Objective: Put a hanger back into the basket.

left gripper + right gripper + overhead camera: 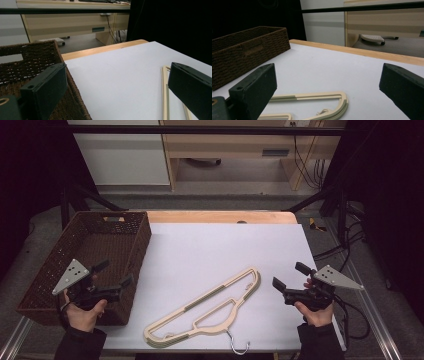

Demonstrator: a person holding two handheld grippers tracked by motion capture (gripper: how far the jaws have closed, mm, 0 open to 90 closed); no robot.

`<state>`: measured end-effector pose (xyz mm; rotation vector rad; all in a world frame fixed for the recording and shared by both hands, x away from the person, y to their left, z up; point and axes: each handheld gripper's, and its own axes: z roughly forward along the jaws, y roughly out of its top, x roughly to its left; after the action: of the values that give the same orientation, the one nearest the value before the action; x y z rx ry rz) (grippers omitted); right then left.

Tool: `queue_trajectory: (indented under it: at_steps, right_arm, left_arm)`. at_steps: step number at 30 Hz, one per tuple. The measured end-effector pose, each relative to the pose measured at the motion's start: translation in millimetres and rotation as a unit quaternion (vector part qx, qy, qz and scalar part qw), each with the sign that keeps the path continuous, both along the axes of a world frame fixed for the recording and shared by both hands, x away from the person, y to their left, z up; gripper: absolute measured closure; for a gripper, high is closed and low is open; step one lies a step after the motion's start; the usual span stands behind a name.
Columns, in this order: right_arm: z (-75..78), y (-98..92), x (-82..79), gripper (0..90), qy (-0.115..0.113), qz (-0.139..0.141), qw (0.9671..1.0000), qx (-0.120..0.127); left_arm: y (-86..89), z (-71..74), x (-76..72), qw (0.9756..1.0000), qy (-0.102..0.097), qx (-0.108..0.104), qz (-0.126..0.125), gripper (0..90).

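A stack of cream wooden hangers [210, 307] with a metal hook [238, 346] lies slantwise on the white table sheet [215, 250], near the front. Its top end shows in the right gripper view as hangers [322, 100] and an edge as hangers [165, 95] in the left gripper view. My left gripper [114, 274] hovers open over the front right corner of the brown wicker basket [60, 265], nothing between its jaws. My right gripper [291, 276] stands open to the right of the hangers, apart from them, jaws wide and empty.
The wicker basket [244, 52] takes up the table's left side and looks empty inside. A wooden table edge [220, 216] runs along the back. Beyond it stand a light wooden desk [235, 145] and cables [310, 165] on the floor.
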<state>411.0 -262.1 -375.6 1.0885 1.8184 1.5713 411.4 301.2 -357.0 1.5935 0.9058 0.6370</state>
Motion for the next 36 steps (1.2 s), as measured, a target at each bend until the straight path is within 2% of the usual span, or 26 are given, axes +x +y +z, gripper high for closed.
queue_trajectory:
  at_steps: [9,16,21,28,36]
  right_arm:
    - [2.4,4.7,-2.8,3.7,0.004,-0.004,0.9999,-0.009]
    - [11.9,17.8,-9.1,4.9,0.004,0.013,0.9998,-0.017]
    - [12.4,27.9,-11.4,6.9,0.02,0.026,0.9991,-0.025]
    - [4.4,51.9,-15.6,10.5,0.049,0.051,0.9965,-0.043]
    - [-14.9,74.0,-28.3,18.7,0.073,0.075,0.991,-0.084]
  left_arm:
    - [0.6,-0.2,-1.7,1.0,-0.001,0.006,0.002,1.7]
    - [2.7,1.1,-2.9,1.0,-0.003,0.002,0.003,1.7]
    - [0.4,1.0,-3.6,1.0,-0.002,0.006,0.0,1.7]
    - [0.5,0.7,-4.3,1.0,-0.001,0.009,0.0,1.7]
    - [0.3,-0.1,-4.6,1.0,-0.002,0.007,0.002,1.7]
